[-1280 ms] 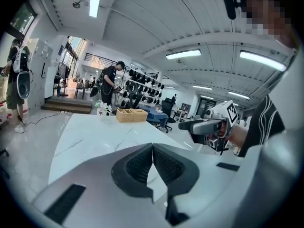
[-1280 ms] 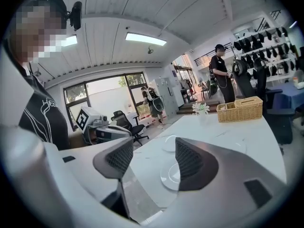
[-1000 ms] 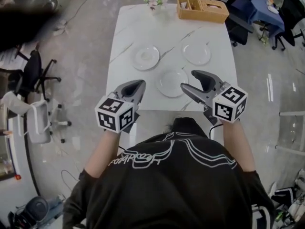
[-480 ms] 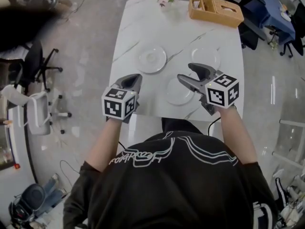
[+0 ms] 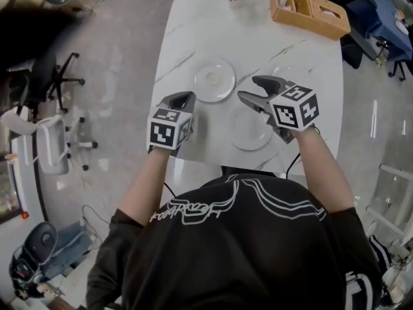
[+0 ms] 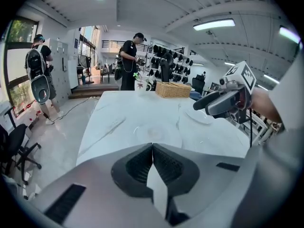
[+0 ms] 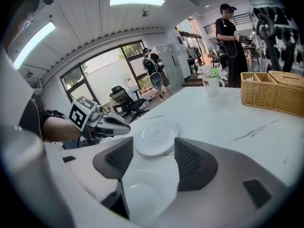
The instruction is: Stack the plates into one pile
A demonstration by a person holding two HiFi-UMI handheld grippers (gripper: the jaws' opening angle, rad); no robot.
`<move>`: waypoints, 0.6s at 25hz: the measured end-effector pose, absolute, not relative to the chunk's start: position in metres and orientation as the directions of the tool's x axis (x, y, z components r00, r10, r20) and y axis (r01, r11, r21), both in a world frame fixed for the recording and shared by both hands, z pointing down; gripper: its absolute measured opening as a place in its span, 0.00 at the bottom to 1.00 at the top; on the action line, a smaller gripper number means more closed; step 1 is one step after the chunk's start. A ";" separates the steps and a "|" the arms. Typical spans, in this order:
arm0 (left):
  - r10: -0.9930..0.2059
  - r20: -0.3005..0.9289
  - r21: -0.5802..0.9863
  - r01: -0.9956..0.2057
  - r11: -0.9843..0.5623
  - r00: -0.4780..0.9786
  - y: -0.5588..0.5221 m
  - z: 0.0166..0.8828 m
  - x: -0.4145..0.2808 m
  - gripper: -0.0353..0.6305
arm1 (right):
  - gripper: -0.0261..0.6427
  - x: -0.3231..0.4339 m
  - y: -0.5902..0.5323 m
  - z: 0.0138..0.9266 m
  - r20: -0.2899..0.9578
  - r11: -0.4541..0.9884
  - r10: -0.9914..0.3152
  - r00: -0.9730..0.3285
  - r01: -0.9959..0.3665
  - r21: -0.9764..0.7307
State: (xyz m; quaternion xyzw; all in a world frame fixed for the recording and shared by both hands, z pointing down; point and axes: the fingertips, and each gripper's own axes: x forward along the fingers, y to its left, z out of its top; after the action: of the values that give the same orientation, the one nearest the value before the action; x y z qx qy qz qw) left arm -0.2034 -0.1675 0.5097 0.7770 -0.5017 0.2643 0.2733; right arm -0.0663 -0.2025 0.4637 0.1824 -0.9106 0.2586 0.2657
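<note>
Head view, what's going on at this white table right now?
A person holds a claw in each hand over the white table. Three plates lie apart on it, none stacked yet: a near plate, a far plate and a third plate. The right claw is open, poised above the near plate with the third plate beside it. The left claw is shut and empty, at the table's left side.

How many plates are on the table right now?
3: the left plate lies left of centre, the near plate by the front edge under the right gripper, the far-right plate mostly hidden behind that gripper.
</note>
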 end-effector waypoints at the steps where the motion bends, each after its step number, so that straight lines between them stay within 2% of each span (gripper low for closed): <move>1: -0.631 0.690 0.161 -0.925 -0.343 0.354 -0.170 0.513 -0.206 0.09 | 0.45 -0.069 -0.205 0.468 0.586 0.798 -0.187 -0.789 -0.470 -0.377; 15: -0.590 0.734 0.176 -0.934 -0.310 0.335 -0.204 0.548 -0.222 0.09 | 0.45 -0.095 -0.239 0.516 0.638 0.762 -0.119 -0.761 -0.482 -0.433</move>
State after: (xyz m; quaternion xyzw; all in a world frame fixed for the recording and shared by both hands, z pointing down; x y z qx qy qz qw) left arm -0.2216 -0.2038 0.5483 0.7584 -0.5026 0.2829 0.3037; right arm -0.0954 -0.2392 0.5161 0.1689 -0.8888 0.3010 0.3015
